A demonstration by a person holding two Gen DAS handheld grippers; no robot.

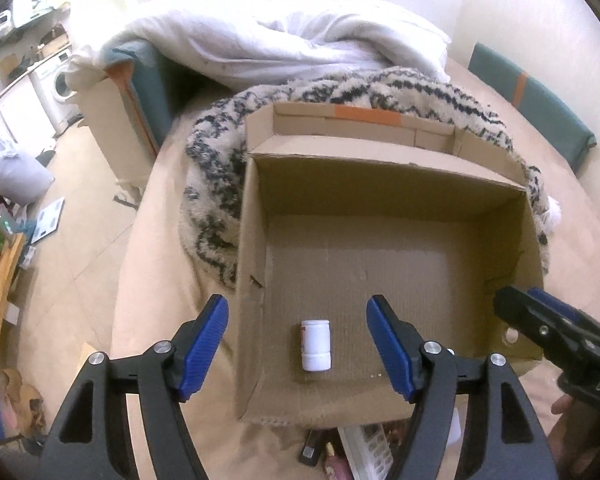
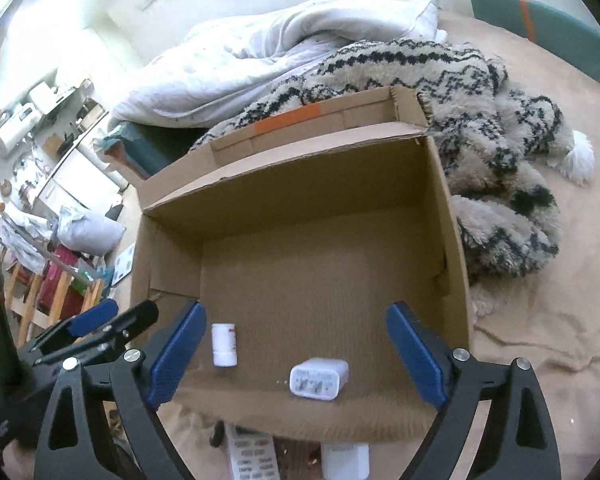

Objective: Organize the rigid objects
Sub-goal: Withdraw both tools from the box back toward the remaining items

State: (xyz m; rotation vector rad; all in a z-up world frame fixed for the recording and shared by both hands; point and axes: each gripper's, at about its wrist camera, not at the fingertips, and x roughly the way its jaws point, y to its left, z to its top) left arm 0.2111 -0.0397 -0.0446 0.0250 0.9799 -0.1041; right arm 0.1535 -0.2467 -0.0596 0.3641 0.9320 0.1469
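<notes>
Both tools stood open and empty over the near end of the open brown cardboard box. The left tool hung above the small white cylindrical plastic bottle, which lay on its side on the box floor between, and below, its blue pads, untouched. The right tool hung likewise above the white rounded-rectangular plastic block, which looked like a charger, though its print was blurred. It lay beside the bottle, just inside the near wall.

More things waited on the beige bedsheet behind and beneath the tools: a white keypad remote and a white boxy item.

The risks, as I judged them: the round bottle could roll if the box were jogged (a bed is a soft footing), and a tool dipping for the next item could catch the low near wall and drag the box. With the two tools so close together, they could also knock each other.
</notes>
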